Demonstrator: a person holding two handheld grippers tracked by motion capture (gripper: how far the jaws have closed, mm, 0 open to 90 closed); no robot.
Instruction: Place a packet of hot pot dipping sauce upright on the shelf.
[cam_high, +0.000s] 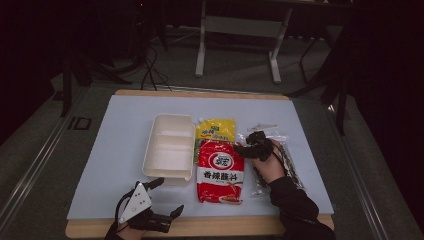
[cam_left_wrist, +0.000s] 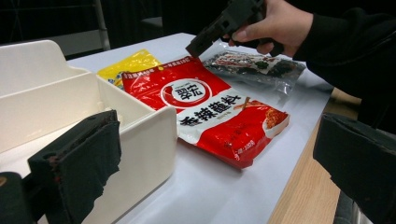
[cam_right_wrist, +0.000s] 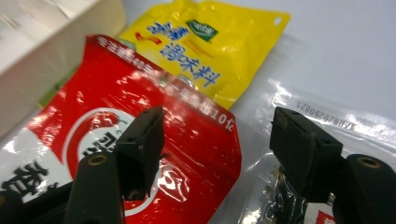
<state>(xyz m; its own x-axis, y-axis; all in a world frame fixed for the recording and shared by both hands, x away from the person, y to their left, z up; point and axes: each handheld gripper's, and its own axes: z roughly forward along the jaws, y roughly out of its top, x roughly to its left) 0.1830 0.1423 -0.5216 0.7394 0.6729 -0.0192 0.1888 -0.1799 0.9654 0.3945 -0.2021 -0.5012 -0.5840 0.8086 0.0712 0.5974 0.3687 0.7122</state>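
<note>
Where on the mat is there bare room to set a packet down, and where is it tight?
Free: the mat left of the white box, the far strip beyond the yellow packet, and the near edge by the left gripper. Crowded: box, red packet and clear packet lie side by side, right gripper over them.

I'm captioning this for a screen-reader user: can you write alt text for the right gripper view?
An open hand-held gripper hovers over the top right corner of a red pouch, one jaw above it, the other above a clear bag. A yellow pouch lies behind, a white tray at left.
</note>
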